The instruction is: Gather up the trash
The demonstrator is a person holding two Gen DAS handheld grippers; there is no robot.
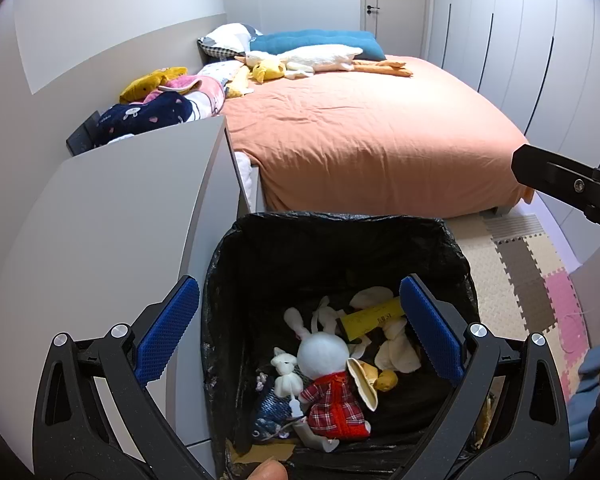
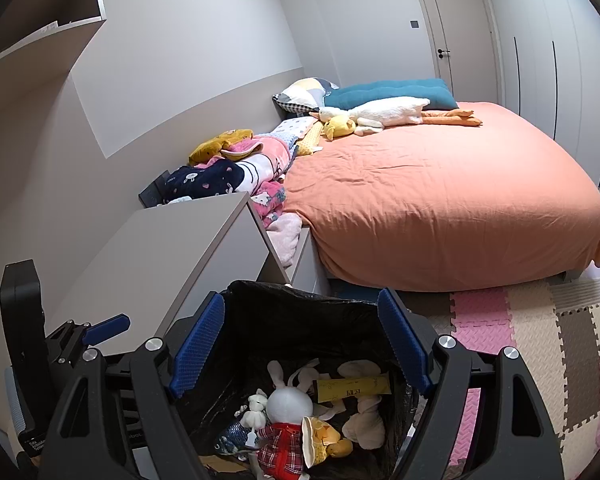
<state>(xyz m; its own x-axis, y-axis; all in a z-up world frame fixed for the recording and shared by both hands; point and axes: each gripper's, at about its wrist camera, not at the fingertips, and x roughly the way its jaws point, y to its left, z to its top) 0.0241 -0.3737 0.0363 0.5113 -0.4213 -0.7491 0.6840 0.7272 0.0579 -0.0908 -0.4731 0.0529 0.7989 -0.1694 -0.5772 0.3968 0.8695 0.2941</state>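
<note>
Two open tools are being held over one lined bin beside the bed.

The left tool point(image 1: 300, 332) and the right tool point(image 2: 302, 344) are both being held spread wide, with nothing gripped. In the bin point(image 1: 340, 240), one rabbit doll in red plaid point(image 1: 328, 376), one small white toy point(image 1: 286, 372), one yellow box point(image 1: 374, 316) and several pale scraps are being kept; the bin's near rim is being cut off. One worktop point(image 1: 120, 208) is touching the bin's left side; foam floor mats point(image 2: 532, 340) are lying open on its right.
</note>
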